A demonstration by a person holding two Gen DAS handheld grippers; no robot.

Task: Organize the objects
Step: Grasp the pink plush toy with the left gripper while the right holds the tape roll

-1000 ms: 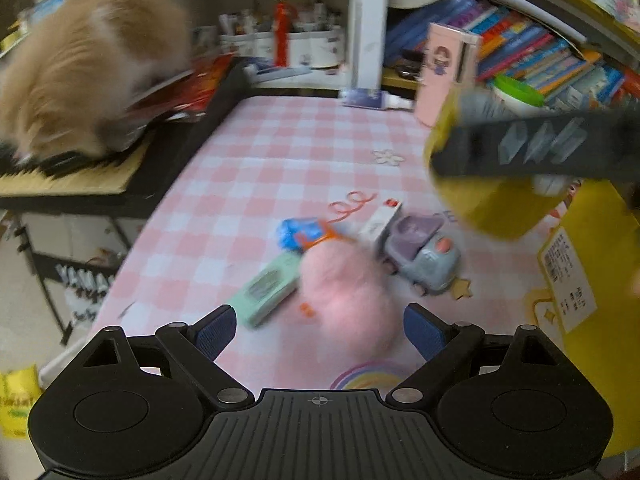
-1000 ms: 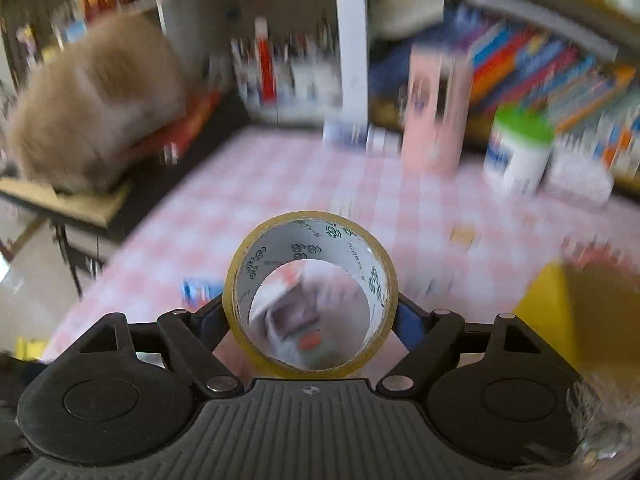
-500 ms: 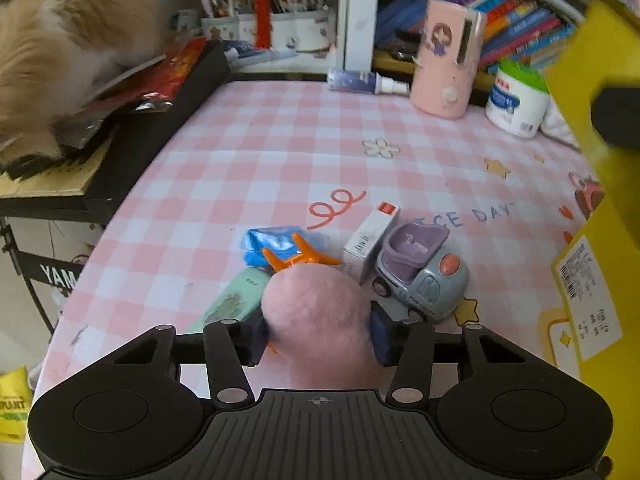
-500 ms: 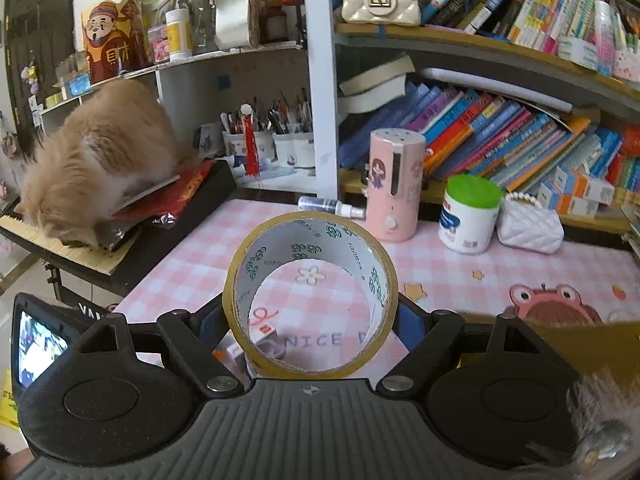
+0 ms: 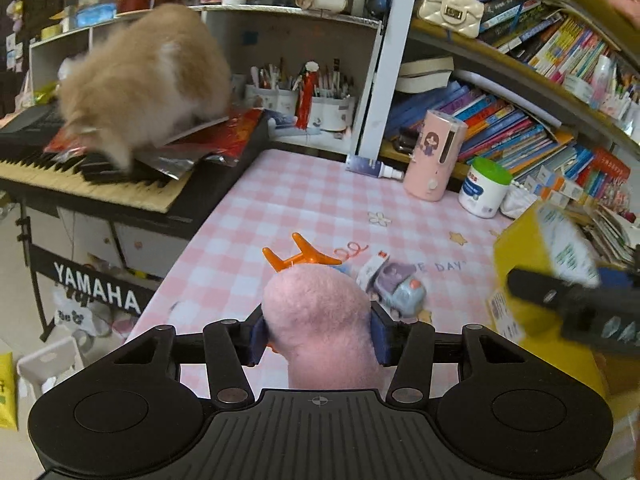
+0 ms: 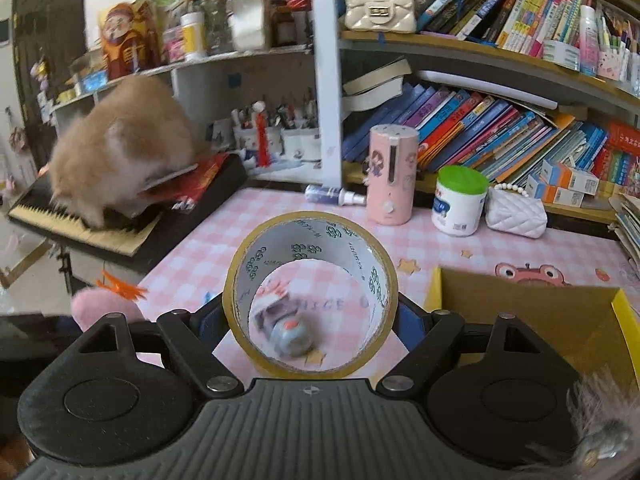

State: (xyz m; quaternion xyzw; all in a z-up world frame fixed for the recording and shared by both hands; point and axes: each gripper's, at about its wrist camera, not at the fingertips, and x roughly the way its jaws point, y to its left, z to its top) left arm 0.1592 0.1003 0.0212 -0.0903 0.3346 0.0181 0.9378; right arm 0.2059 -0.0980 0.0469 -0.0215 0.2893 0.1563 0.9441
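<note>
Currently my left gripper (image 5: 318, 338) clamps the pink plush (image 5: 320, 320), my right gripper (image 6: 310, 320) the tape roll (image 6: 311, 294), both above the table's near edge; the box (image 6: 520, 312) opens just right of the roll, nearer my right.

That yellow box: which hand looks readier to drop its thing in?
Probably the right. The right gripper, holding the tape roll, sits beside the open yellow box; the left gripper with the pink plush toy is farther off.
</note>
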